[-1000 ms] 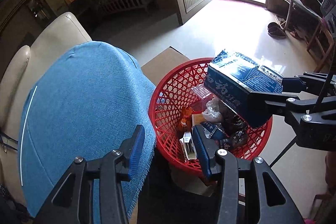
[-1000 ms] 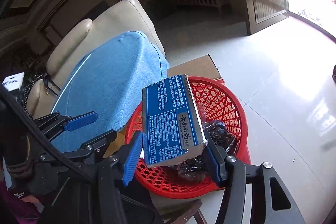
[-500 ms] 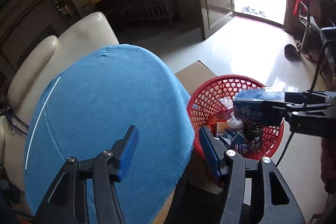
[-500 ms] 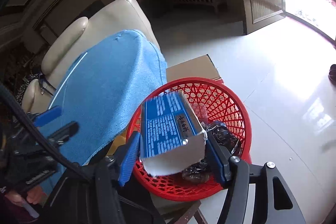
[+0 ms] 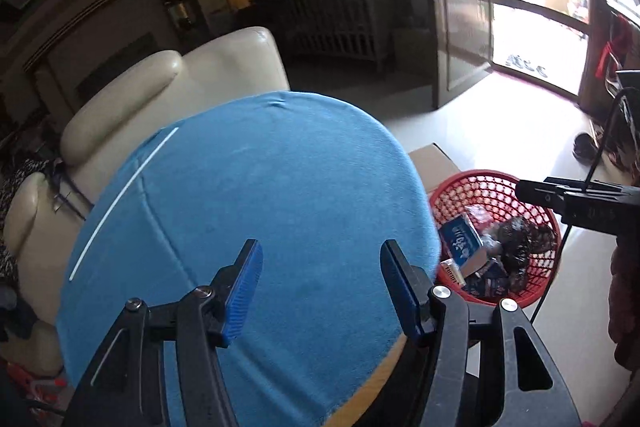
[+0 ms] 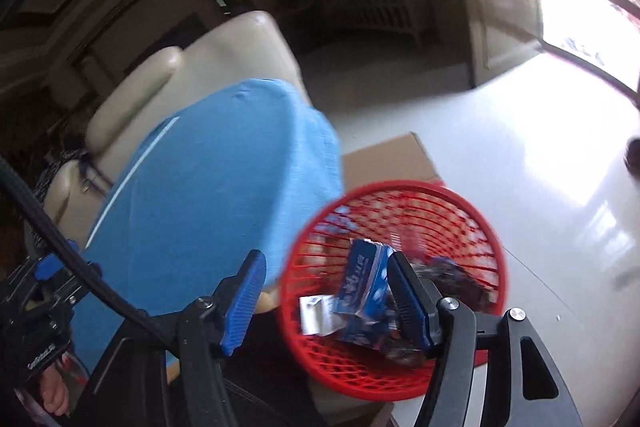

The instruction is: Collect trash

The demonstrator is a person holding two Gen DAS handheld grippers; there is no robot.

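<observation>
A red mesh basket (image 5: 536, 195) (image 6: 476, 211) stands on the floor beside a table under a blue cloth (image 5: 256, 211) (image 6: 208, 195). A blue box with white lettering (image 5: 462, 241) (image 6: 362, 281) lies in the basket among dark wrappers and other trash. My left gripper (image 5: 320, 291) is open and empty above the blue cloth. My right gripper (image 6: 324, 299) is open and empty, above the basket's near left rim. Its body also shows in the left wrist view (image 5: 580, 203) over the basket.
A cream sofa (image 5: 160, 99) stands behind the table. A cardboard box (image 5: 434, 163) (image 6: 388, 163) lies on the floor between table and basket. The pale tiled floor (image 6: 540, 155) runs to an open door (image 5: 532, 27). Shoes (image 5: 584, 147) lie at the right.
My right gripper has opened and the blue box has dropped into the basket. My left gripper has swung left, away from the basket, over the blue cloth.
</observation>
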